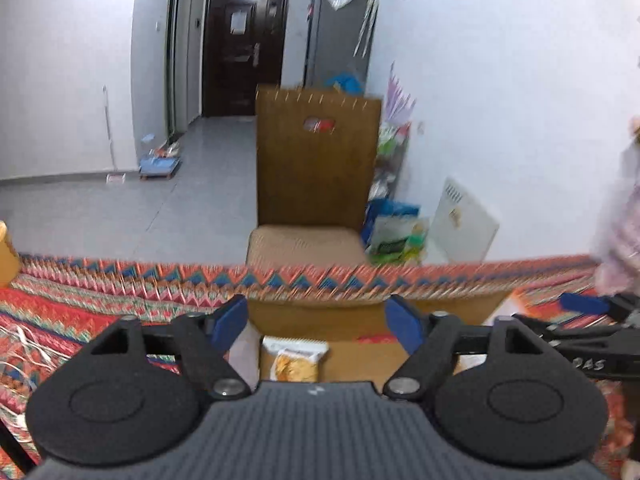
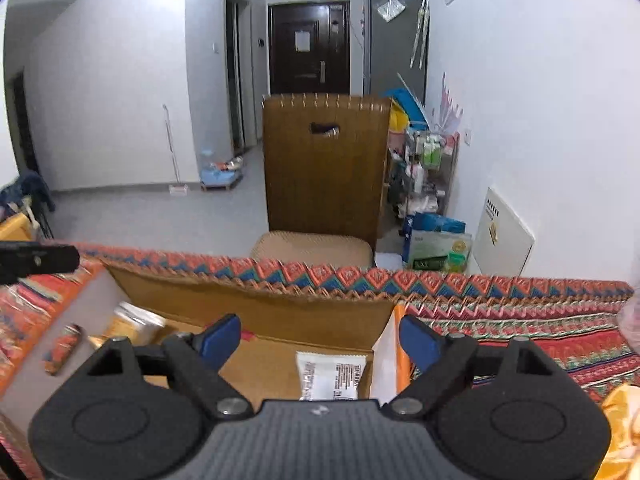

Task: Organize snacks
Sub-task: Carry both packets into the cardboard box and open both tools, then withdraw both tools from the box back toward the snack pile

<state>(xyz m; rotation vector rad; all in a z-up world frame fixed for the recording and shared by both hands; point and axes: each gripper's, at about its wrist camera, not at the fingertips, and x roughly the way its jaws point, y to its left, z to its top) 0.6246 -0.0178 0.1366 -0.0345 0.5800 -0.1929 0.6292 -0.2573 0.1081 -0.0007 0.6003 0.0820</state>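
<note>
Left gripper: the left gripper hangs over the cardboard box, blue fingers spread wide with nothing between them
Right gripper: the right gripper is likewise spread wide and carries nothing; its blue fingers sit above the box floor
Box: open-topped, standing on the patterned tablecloth, its far wall at 12 o'clock from both grippers
Yellow snack: a packet with a yellow picture lies flat in the box, straight below the left gripper at 6 o'clock of the gap
White snack: a white packet with dark print lies on the box floor, beneath the right gripper's gap, near the box's right wall at 3 o'clock
Other snacks: in the right wrist view a pale orange-topped packet sits at 10 o'clock and a small red wrapped bar at 9 o'clock; blurred, so details are unclear
Beyond the table: a wooden chair at 12 o'clock, a dark door behind it
</note>
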